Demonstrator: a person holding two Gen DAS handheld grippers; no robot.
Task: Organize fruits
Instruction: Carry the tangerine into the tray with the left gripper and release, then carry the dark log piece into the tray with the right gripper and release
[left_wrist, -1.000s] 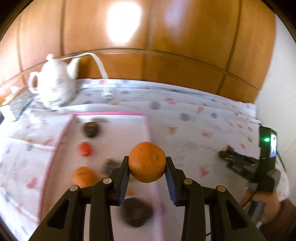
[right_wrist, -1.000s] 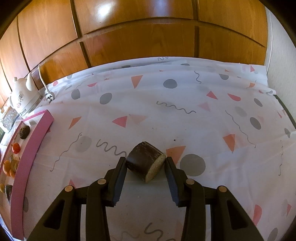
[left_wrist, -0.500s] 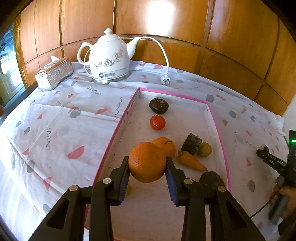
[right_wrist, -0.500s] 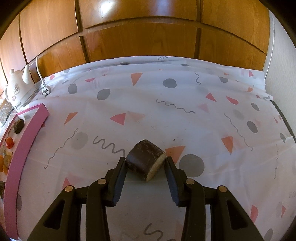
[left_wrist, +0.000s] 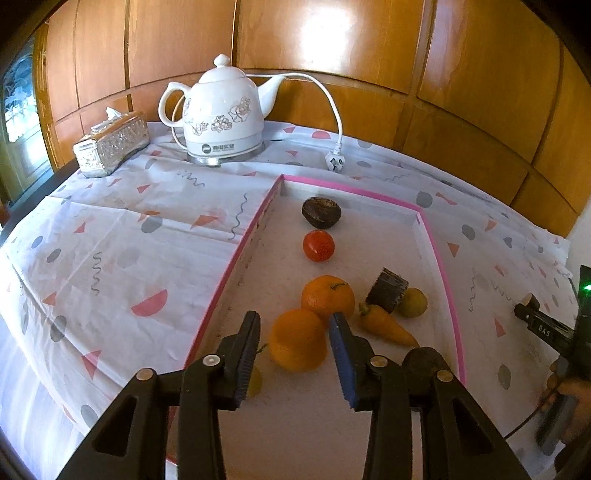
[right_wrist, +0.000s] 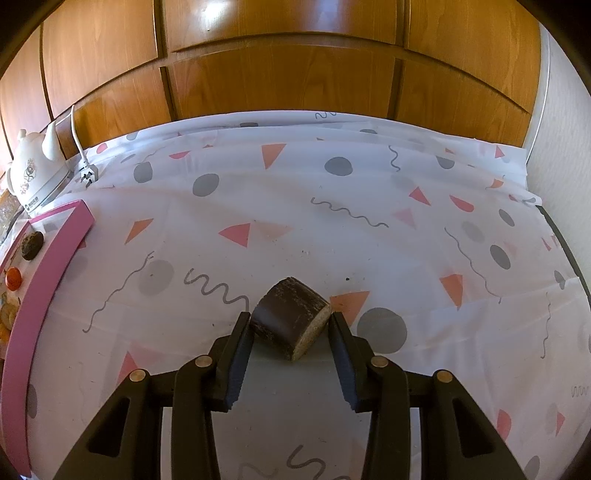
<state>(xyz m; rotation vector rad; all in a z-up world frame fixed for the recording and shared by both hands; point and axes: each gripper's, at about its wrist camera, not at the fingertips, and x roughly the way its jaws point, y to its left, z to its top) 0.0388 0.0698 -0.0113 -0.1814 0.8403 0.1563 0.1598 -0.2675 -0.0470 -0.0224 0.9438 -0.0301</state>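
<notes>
My left gripper (left_wrist: 293, 325) is open over the pink-rimmed tray (left_wrist: 236, 254). An orange (left_wrist: 297, 339) lies on the tray floor between its fingers, apart from both pads. A second orange (left_wrist: 327, 297), a tomato (left_wrist: 318, 245), a dark round fruit (left_wrist: 320, 212), a dark cut chunk (left_wrist: 387, 290), a yellow-green fruit (left_wrist: 413, 302) and a carrot (left_wrist: 388, 326) also lie in the tray. My right gripper (right_wrist: 291, 321) is shut on a dark brown cut piece (right_wrist: 290, 321) with a pale cut face, above the tablecloth.
A white kettle (left_wrist: 221, 114) with its cord and plug (left_wrist: 334, 160) and a silver tissue box (left_wrist: 110, 144) stand behind the tray. Another dark fruit (left_wrist: 424, 363) sits by my left gripper's right finger. The tray's edge (right_wrist: 48, 273) shows at the right wrist view's left.
My left gripper swung left over the tray, lowered, and opened, letting the orange go onto the tray floor. My right gripper keeps hold of the dark piece and has barely moved.
</notes>
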